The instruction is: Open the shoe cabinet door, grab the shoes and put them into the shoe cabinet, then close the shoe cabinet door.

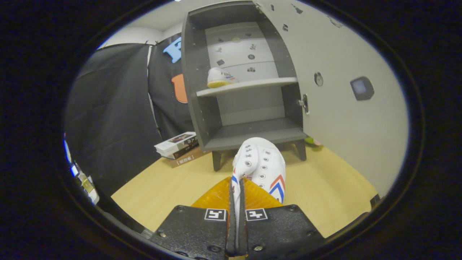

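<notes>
Now | claw (236, 202) pinches shoe (261, 166) by its upper edge, before cabinet (202, 108) | door (343, 119) open | advice: lift it level onto bottom shelf, clearing the front lip

- my fingers (236, 202) pinch the shoe (261, 166) just ahead of the open cabinet (202, 108).
- lower shelf (260, 131) bare, passable.
- upper shelf (249, 85): second shoe (218, 77) at left.
- door (339, 90) swung wide, flanks the right.
- books (178, 144) beside the cabinet's left.
</notes>
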`<state>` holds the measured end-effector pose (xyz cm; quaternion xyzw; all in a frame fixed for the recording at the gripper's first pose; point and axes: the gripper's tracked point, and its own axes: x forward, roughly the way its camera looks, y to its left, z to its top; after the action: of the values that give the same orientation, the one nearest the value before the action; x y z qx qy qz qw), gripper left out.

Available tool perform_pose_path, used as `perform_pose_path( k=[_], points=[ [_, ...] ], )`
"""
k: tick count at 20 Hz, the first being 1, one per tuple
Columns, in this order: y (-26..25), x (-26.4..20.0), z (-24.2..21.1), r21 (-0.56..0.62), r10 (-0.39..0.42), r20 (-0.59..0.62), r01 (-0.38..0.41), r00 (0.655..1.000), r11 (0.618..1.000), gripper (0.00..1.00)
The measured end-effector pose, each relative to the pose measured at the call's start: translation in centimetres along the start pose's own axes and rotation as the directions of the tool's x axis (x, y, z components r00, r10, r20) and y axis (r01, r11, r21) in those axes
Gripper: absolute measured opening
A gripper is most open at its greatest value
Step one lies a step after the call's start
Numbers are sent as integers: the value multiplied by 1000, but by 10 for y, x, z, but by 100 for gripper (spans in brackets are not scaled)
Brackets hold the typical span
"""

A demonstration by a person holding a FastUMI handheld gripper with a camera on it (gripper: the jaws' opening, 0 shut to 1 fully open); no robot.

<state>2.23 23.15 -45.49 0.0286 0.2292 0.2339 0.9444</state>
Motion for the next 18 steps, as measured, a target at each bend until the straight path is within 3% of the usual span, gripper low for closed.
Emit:
perform_pose_path(
  k=[8,18],
  points=[
    [14,-34,145,-140,-4,166,27,986,990,7],
    [20,-30,294,-196,-38,219,82,975,977,7]
  ],
)
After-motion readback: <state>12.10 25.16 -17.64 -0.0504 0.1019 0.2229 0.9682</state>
